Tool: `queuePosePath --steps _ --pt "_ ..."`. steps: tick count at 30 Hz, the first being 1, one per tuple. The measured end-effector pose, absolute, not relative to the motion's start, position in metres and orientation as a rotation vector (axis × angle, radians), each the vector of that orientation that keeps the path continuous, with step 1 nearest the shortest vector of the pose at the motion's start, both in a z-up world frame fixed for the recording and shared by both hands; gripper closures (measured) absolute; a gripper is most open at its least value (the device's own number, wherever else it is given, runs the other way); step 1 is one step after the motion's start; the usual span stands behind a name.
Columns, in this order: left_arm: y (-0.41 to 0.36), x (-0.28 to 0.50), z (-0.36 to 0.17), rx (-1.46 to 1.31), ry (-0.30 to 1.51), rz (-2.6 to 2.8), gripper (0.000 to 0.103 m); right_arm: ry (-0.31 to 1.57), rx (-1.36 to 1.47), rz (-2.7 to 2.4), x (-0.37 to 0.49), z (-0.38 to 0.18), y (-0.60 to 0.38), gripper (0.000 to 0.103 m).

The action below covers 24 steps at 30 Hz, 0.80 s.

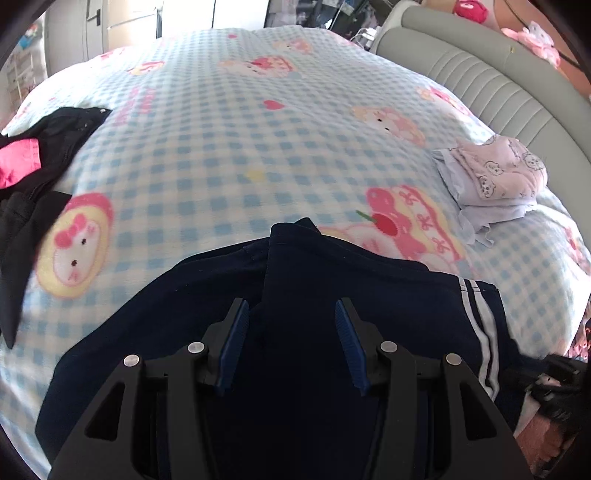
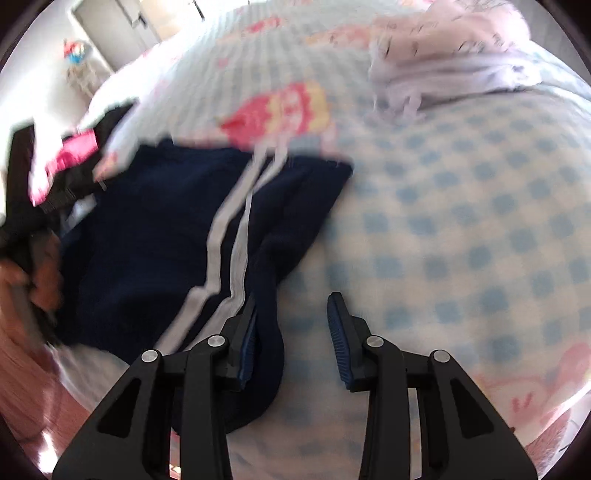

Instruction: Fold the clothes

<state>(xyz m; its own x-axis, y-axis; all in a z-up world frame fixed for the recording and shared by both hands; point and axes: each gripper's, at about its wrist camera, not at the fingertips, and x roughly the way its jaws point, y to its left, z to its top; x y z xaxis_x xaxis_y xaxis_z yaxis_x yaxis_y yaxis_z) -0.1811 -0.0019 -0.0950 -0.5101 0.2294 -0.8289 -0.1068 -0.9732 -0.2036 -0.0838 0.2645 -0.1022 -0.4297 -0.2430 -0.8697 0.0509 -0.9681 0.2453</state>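
The dark navy fabric garment with two white side stripes (image 1: 369,295) lies flat on the bed, at 6 o'clock in your left wrist view and from 9 to 7 o'clock in your right wrist view (image 2: 166,240).

Your left gripper (image 1: 291,325) hangs over the middle of that garment with its jaws moderately wide; a raised navy fold runs up between the blue pads, but neither pad presses it. Your right gripper (image 2: 291,325) is at the garment's striped edge. Its jaws stand part-way apart and are widening slightly; the left pad sits just beside a rounded navy fold, the right pad is over bare bedding, and nothing is pinched.

Only your left view is sharp. It shows the folded pale pink and lilac stack with a bear print (image 1: 495,181) at 3 o'clock and a black garment with a bright pink patch (image 1: 33,173) at 9 o'clock. Your right view is blurred, yet shows a hand (image 2: 40,273) at 9 o'clock.

The blue-and-white checked fleece blanket with pink cartoon figures (image 1: 229,140) covers the bed. A grey ribbed padded headboard (image 1: 491,81) curves at 2 o'clock, with pink plush toys (image 1: 535,37) above it and white doors (image 1: 103,26) at 11 o'clock.
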Motion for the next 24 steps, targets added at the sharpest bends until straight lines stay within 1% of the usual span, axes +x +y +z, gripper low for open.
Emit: queuePosePath --steps 2,3,4,8,9,10,11,12,13,15,21,22,23,24 --pt "-0.002 -0.185 -0.099 -1.453 -0.201 2.551 0.052 -0.309 1.526 -2.531 -0.094 -0.095 0.268 0.055" --pt "-0.002 -0.187 -0.101 -1.46 -0.204 2.544 0.052 -0.327 1.522 -2.539 -0.102 -0.095 0.27 0.043" --pt "-0.001 -0.189 -0.103 -1.467 -0.206 2.538 0.052 -0.349 1.521 -2.537 -0.109 -0.097 0.271 0.04" --pt "0.008 -0.195 -0.108 -1.487 -0.146 2.534 0.053 -0.482 1.629 -2.431 -0.144 -0.126 0.27 0.039" --pt "0.011 -0.196 -0.109 -1.494 -0.121 2.542 0.059 -0.504 1.634 -2.413 -0.147 -0.131 0.269 0.051" --pt "0.014 -0.197 -0.109 -1.501 -0.093 2.552 0.065 -0.496 1.616 -2.413 -0.147 -0.13 0.267 0.08" --pt "0.018 -0.197 -0.108 -1.504 -0.056 2.569 0.072 -0.482 1.591 -2.418 -0.145 -0.129 0.265 0.086" --pt "0.02 -0.196 -0.104 -1.487 -0.037 2.579 0.074 -0.447 1.569 -2.436 -0.141 -0.124 0.265 0.093" --pt "0.022 -0.195 -0.1 -1.464 -0.033 2.581 0.075 -0.406 1.548 -2.457 -0.136 -0.117 0.264 0.095" --pt "0.027 -0.197 -0.092 -1.429 -0.041 2.561 0.079 -0.389 1.512 -2.496 -0.125 -0.105 0.275 0.096" --pt "0.064 -0.219 -0.09 -1.373 -0.064 2.478 0.079 -0.458 1.517 -2.586 -0.114 -0.097 0.32 0.096" --pt "0.07 -0.224 -0.094 -1.389 -0.072 2.452 0.076 -0.49 1.525 -2.593 -0.114 -0.099 0.327 0.096" --pt "0.076 -0.228 -0.101 -1.427 -0.081 2.423 0.065 -0.523 1.551 -2.595 -0.113 -0.104 0.338 0.096" --pt "0.079 -0.231 -0.106 -1.469 -0.098 2.4 0.057 -0.524 1.578 -2.593 -0.113 -0.109 0.342 0.095"
